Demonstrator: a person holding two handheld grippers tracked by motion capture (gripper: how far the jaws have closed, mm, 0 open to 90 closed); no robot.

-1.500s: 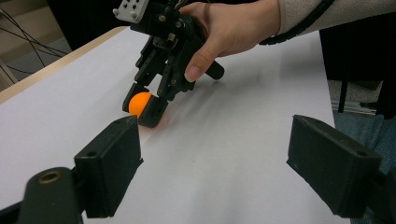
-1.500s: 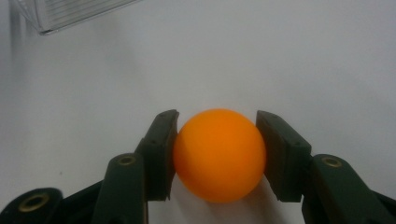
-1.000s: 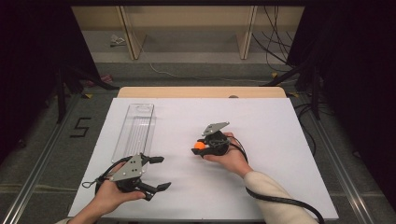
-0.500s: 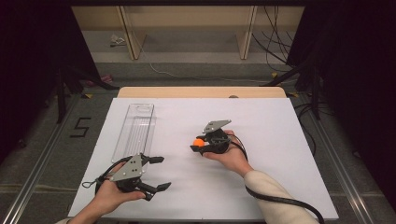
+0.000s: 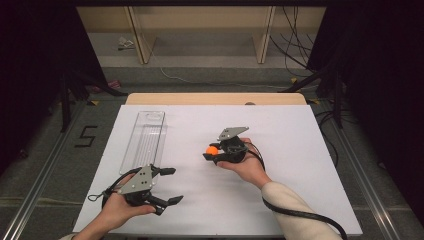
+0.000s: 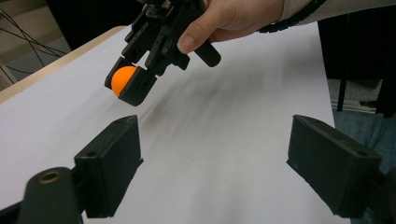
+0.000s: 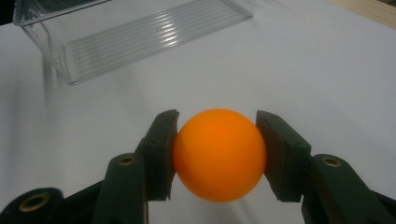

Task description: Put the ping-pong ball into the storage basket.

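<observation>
Clear tray [image 5: 146, 134] lies at 10 o'clock on the counter [image 5: 300, 150], near its left edge. Left tool [image 5: 167, 186] at 7 o'clock, jaws spread wide, nothing between them, near the front edge. Right tool [image 5: 209, 152] near center, pinching the orange ball [image 5: 213, 149] off the surface. Bare counter from 1 to 5 o'clock.

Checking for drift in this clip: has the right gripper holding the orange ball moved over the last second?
Yes, slightly. The right gripper with the orange ball has drifted away from the person, up the table, with the clear tray as reference.
</observation>
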